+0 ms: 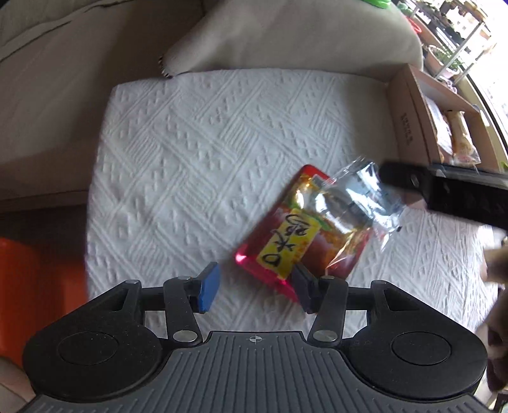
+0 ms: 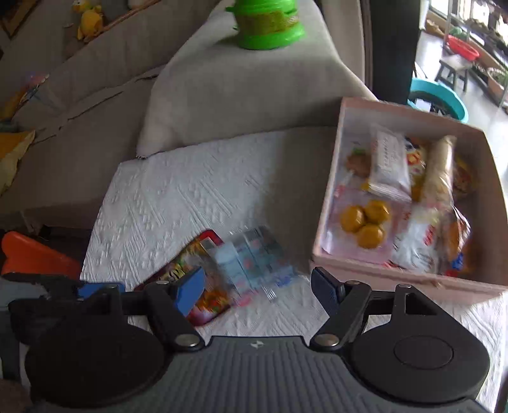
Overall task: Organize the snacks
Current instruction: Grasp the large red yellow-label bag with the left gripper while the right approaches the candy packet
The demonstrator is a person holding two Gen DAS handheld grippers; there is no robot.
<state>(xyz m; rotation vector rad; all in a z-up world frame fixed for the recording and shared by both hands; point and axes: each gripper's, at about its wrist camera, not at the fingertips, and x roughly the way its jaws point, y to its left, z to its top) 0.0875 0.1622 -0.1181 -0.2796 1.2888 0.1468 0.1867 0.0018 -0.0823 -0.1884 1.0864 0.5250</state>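
A red snack packet with a yellow label (image 1: 285,241) lies on the white quilted cloth (image 1: 190,159). A clear silvery packet (image 1: 358,197) lies partly over its far end. My left gripper (image 1: 255,289) is open just above the red packet's near edge. The right gripper's finger (image 1: 412,181) reaches in from the right, close to the clear packet. In the right wrist view my right gripper (image 2: 257,286) is open over the clear packet (image 2: 250,260) and the red packet (image 2: 203,286). The pink box (image 2: 327,203) to the right holds several snacks.
The cardboard box (image 1: 409,127) stands at the cloth's right edge. A beige sofa cushion (image 2: 247,89) lies behind, with a green tub (image 2: 266,25) on it. An orange object (image 2: 35,254) sits at the left, off the cloth.
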